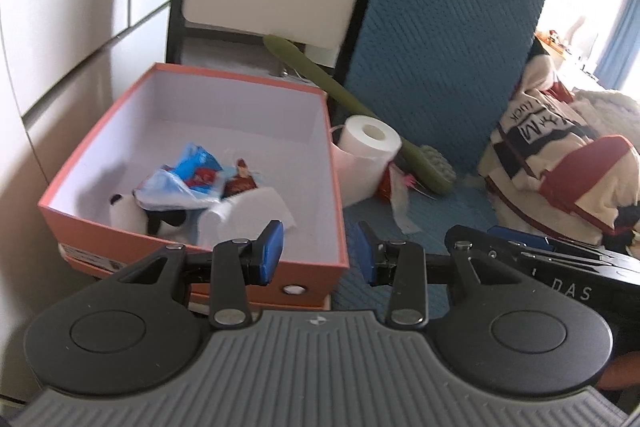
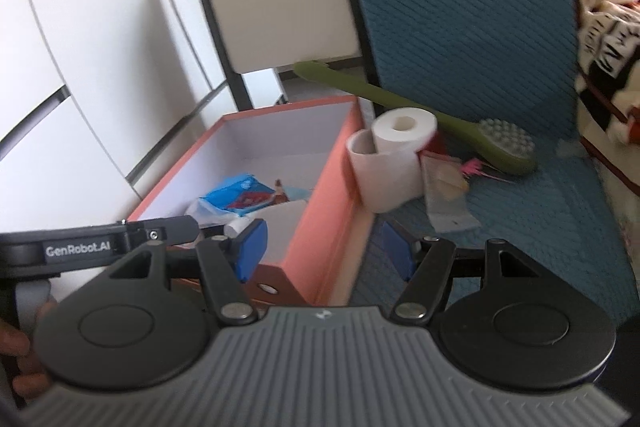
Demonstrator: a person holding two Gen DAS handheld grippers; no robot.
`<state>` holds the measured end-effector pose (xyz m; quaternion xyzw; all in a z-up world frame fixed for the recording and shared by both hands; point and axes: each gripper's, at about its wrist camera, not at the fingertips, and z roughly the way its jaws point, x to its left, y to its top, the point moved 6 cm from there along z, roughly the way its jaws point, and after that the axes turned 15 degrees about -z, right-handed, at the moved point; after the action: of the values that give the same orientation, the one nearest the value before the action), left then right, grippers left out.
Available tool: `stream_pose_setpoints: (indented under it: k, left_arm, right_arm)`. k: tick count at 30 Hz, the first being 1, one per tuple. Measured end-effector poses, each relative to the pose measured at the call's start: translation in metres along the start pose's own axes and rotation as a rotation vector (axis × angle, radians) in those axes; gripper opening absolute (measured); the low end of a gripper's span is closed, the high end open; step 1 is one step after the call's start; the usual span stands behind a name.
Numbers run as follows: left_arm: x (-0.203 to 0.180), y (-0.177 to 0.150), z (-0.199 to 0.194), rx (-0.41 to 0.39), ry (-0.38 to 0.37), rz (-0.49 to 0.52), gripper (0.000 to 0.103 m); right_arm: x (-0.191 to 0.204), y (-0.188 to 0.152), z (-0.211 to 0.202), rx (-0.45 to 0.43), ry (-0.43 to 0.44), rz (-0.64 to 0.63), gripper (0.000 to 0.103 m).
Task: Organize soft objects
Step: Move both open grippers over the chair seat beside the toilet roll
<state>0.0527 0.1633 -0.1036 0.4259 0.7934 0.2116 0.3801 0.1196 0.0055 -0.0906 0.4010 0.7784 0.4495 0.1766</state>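
Note:
An orange box [image 1: 308, 187] with a white inside stands open on the left; it also shows in the right wrist view [image 2: 320, 203]. In it lie a blue plastic packet [image 1: 192, 175], a black-and-white plush toy [image 1: 132, 215] and white tissue [image 1: 256, 211]. My left gripper [image 1: 320, 253] is open and empty over the box's near right corner. My right gripper [image 2: 322, 247] is open and empty over the box's right wall. A toilet paper roll [image 1: 366, 151] stands just right of the box, also in the right wrist view [image 2: 394, 155].
A green long-handled brush [image 1: 416, 155] leans behind the roll on a blue quilted mat [image 2: 520, 219]. A folded blue mattress [image 1: 448, 39] stands upright behind. A heap of cream, red and black clothing [image 1: 560, 163] lies at the right. White cupboard doors [image 1: 60, 7] line the left.

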Motion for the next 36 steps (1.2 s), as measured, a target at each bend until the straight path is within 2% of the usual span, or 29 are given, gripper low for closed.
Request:
stream_pose_setpoints:
  k: [18,22,31,34,36]
  left_arm:
    - [-0.052,-0.03,0.023,0.072,-0.085,0.059,0.045]
    - [-0.066,-0.036,0.029,0.086,-0.127,0.075,0.045]
    - [-0.087,-0.054,0.05,0.118,-0.153,0.105,0.045]
    - [-0.086,-0.054,0.067,0.128,-0.131,0.128,0.045]
    - [-0.085,-0.054,0.077,0.149,-0.136,0.109,0.045]
  right_arm:
    - [-0.049,-0.034,-0.032,0.014,-0.103,0.091,0.066]
    - [-0.062,-0.041,-0.04,0.014,-0.132,0.105,0.066]
    - [-0.089,-0.058,-0.057,0.019,-0.174,0.139,0.066]
    - [-0.1,-0.066,-0.058,0.024,-0.187,0.156,0.066]
    - [-0.106,-0.072,-0.057,0.029,-0.2,0.163,0.066]
